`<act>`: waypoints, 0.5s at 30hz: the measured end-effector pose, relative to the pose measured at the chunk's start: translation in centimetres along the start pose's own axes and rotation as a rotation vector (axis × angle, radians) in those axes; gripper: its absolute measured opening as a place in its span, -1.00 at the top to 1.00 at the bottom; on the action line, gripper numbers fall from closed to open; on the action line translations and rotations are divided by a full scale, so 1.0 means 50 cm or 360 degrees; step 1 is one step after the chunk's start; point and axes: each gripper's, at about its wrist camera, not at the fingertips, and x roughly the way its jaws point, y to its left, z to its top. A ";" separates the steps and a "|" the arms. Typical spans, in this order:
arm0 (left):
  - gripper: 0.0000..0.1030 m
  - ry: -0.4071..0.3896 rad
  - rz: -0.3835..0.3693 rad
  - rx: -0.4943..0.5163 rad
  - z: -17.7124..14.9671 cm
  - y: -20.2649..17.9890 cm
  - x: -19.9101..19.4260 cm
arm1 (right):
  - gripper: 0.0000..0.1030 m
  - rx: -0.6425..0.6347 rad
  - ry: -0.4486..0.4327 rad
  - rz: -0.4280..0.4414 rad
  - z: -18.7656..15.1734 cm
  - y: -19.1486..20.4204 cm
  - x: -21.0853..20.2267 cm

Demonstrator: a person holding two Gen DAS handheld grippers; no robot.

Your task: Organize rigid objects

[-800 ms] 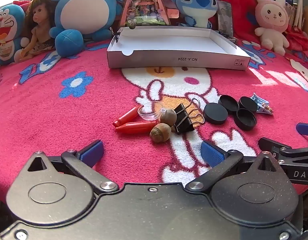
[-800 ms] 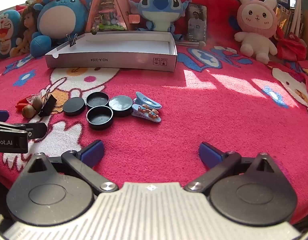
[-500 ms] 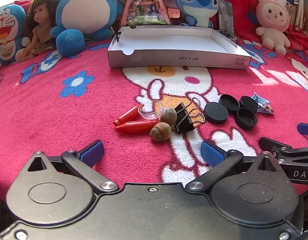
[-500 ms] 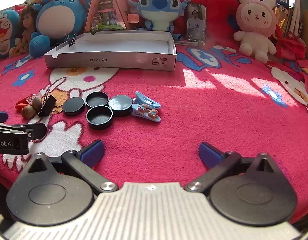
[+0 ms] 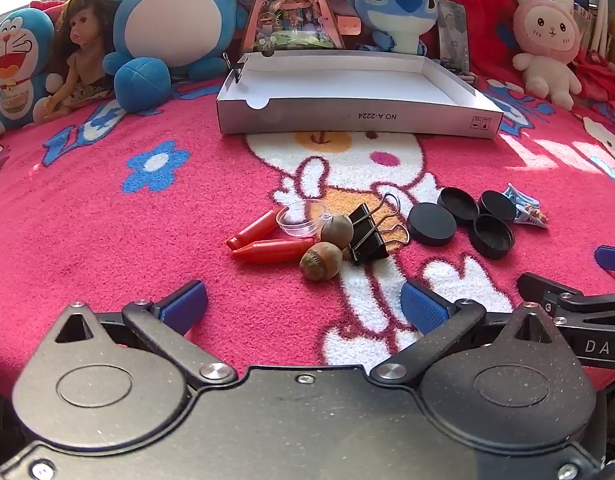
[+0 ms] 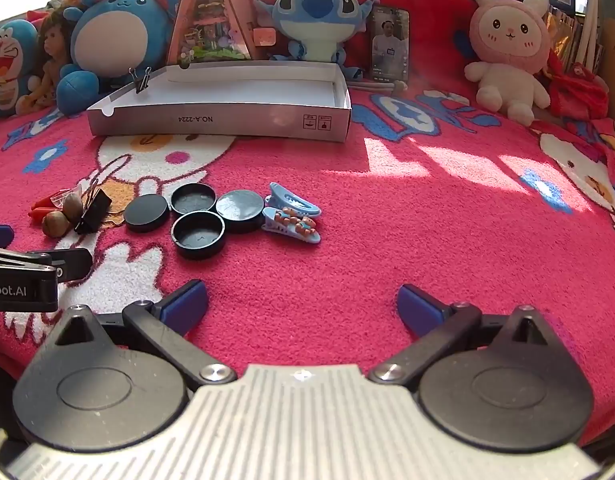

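Small items lie on a pink blanket: two red sticks [image 5: 272, 249], a clear cup [image 5: 301, 216], two acorns [image 5: 321, 261], a black binder clip [image 5: 367, 234], several black lids [image 5: 431, 224] and blue hair clips [image 5: 525, 210]. My left gripper [image 5: 303, 306] is open and empty, just short of the acorns. My right gripper [image 6: 302, 307] is open and empty, with the lids [image 6: 198, 236] and hair clips [image 6: 292, 218] ahead to its left. A shallow white box [image 5: 347, 88] stands open farther back, also in the right wrist view [image 6: 227, 116].
Plush toys [image 5: 175, 28] and a doll [image 5: 81, 48] line the back behind the box. A binder clip [image 6: 139, 78] is clipped on the box's left wall. A phone [image 6: 389, 50] leans at the back. The left gripper's arm [image 6: 31, 276] shows at the left edge.
Both views have shifted very slightly; the items look a touch nearer. Nothing has been picked up or moved.
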 end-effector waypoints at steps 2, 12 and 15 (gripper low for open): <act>-1.00 0.0001 0.0001 0.0000 0.000 -0.001 0.000 | -1.00 0.0000 0.0001 0.0000 -0.001 0.000 0.001; -1.00 0.0001 0.0003 0.0001 0.001 -0.002 0.000 | -1.00 -0.0001 0.0004 0.0000 0.001 0.001 0.000; -1.00 0.0001 0.0004 0.0001 0.000 -0.002 0.000 | -1.00 -0.0001 0.0004 -0.0001 0.000 0.001 0.000</act>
